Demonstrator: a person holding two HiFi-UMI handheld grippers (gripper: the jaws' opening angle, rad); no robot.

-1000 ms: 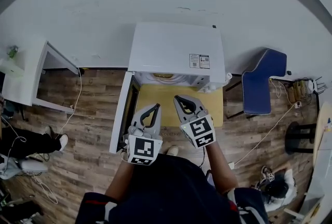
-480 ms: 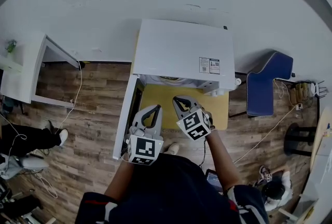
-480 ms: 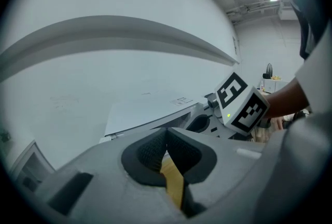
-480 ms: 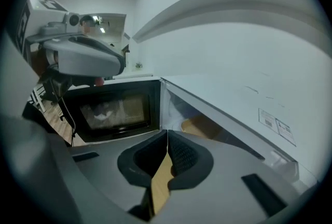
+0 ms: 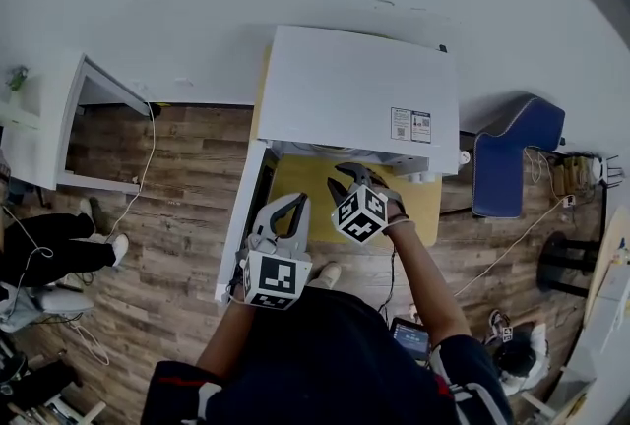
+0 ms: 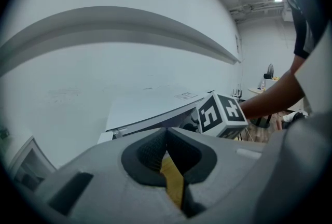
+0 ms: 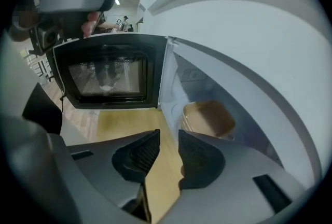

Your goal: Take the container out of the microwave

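Note:
A white microwave [image 5: 354,93] stands on a yellow table [image 5: 300,182], and its door [image 5: 241,216] is swung open to the left. In the right gripper view a tan container [image 7: 207,116] sits inside the cavity, past the dark glass door [image 7: 106,75]. My right gripper [image 5: 349,179] is at the microwave's mouth. Its jaws stand slightly apart [image 7: 168,137] with nothing between them, and the container lies just beyond them. My left gripper [image 5: 285,214] hangs back over the table's front edge by the door, shut and empty [image 6: 166,135].
A blue chair [image 5: 517,152] stands right of the table. A white cabinet [image 5: 59,133] is at the far left, with a person's legs [image 5: 49,256] and cables on the wooden floor. Another person [image 5: 517,354] sits at the lower right.
My right gripper has moved forward and up to the microwave's opening. The left gripper has stayed by the door.

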